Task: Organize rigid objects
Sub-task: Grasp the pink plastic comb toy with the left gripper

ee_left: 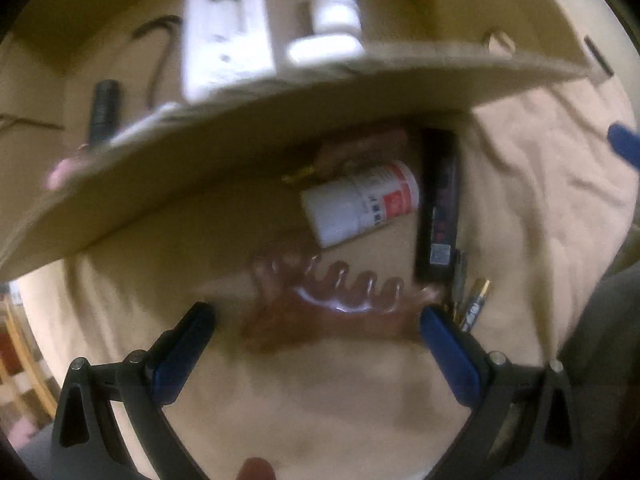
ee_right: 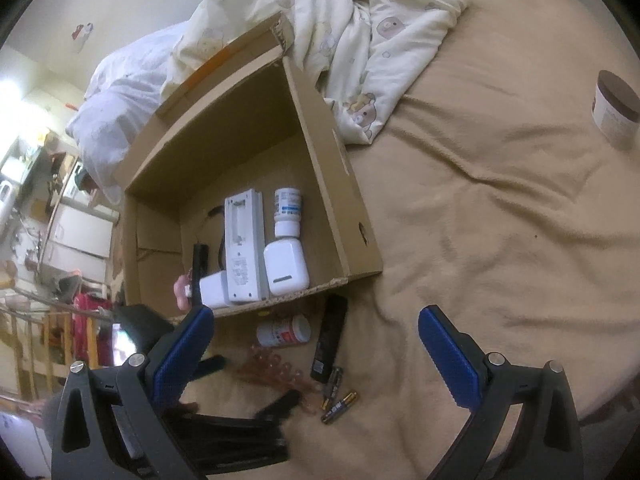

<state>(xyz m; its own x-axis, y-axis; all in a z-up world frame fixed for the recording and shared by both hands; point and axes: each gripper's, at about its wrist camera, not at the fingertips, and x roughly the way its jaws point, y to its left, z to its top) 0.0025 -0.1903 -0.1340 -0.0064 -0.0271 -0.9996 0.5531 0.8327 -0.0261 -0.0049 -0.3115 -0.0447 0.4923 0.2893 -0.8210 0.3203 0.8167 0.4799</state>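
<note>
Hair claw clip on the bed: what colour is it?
Translucent reddish-brown hair claw clip; clearest in the left wrist view.

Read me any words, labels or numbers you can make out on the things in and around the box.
None reads clearly.
Red-label bottle: print blurred.
Black remote: code sticker too small.
Batteries: brand illegible.
Blue-label bottle in cardboard box: blurred.
Brown-lid jar: unreadable.
</note>
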